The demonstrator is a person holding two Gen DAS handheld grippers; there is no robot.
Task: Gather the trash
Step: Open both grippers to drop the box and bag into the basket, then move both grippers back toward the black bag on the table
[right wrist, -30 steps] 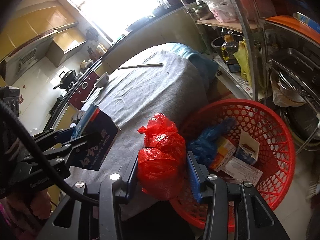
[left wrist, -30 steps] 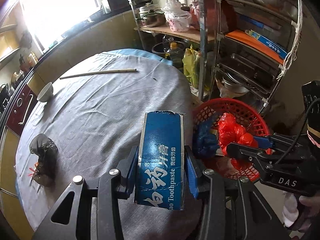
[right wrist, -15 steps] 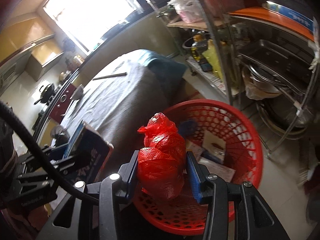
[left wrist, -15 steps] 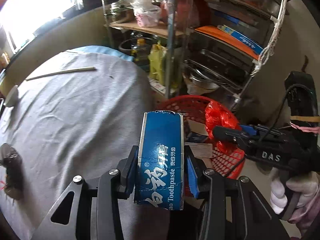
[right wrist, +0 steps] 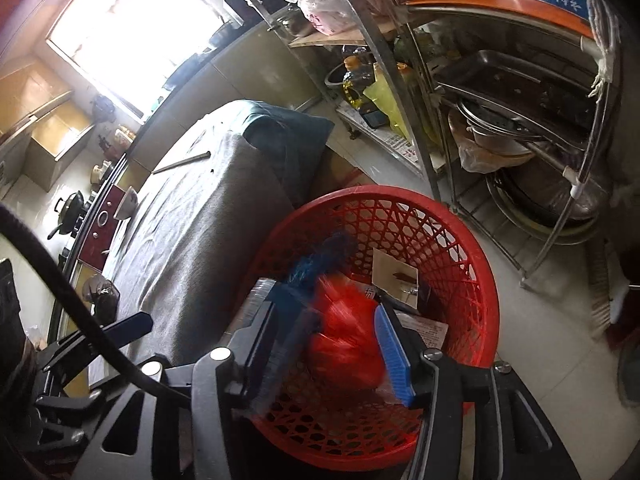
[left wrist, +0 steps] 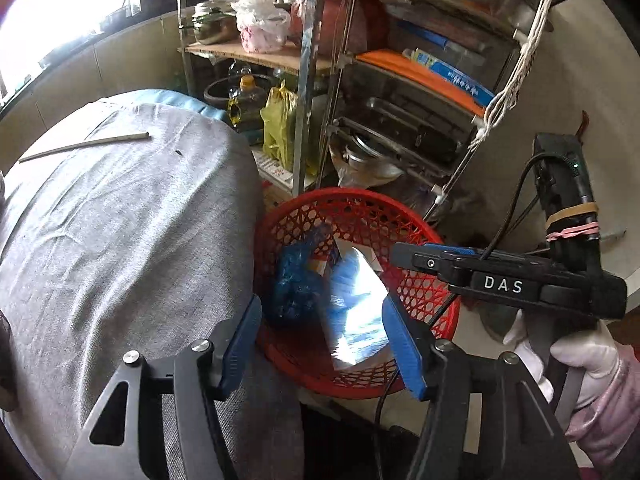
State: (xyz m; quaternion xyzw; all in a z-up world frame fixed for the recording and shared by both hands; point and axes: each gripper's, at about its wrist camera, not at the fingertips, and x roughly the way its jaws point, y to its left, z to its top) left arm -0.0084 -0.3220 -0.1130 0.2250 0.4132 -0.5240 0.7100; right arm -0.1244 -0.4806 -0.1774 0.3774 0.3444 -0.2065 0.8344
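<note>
Red basket (right wrist: 476, 248) with red bag (right wrist: 344, 332)

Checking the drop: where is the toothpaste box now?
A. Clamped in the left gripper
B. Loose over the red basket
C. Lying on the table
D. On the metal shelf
B: the blurred toothpaste box hangs free between the open left gripper's fingers, over the basket.
</note>
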